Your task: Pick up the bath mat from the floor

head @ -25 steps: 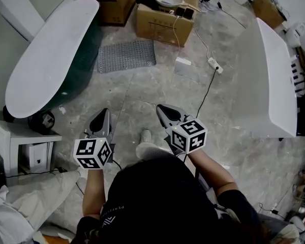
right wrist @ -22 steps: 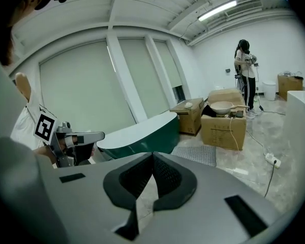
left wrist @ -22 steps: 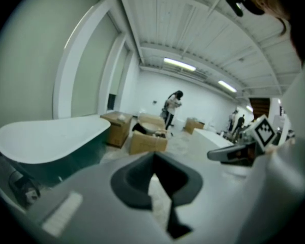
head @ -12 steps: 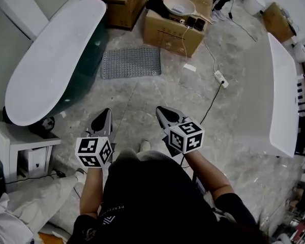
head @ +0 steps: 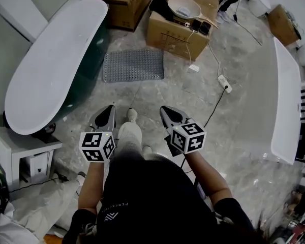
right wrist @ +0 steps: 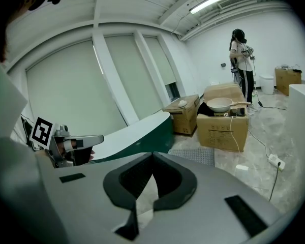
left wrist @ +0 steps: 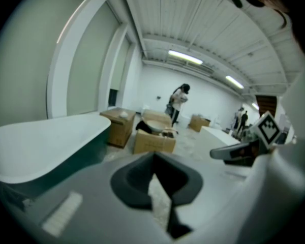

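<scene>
The grey textured bath mat lies flat on the stone floor beside the tub, well ahead of both grippers. It also shows low in the right gripper view as a grey mat in front of the boxes. My left gripper and right gripper are held side by side at waist height, both shut with nothing between their jaws. In its own view the left gripper has its tips touching, and the right gripper does too. The person's foot is on the floor between them.
A white tub with a dark green side runs along the left. Cardboard boxes with a bowl stand behind the mat. A power strip and cable lie at the right, near another white tub. A person stands far off.
The person has stepped forward, one foot now out between the grippers. The mat and boxes sit lower and nearer in the head view. Both grippers stay shut.
</scene>
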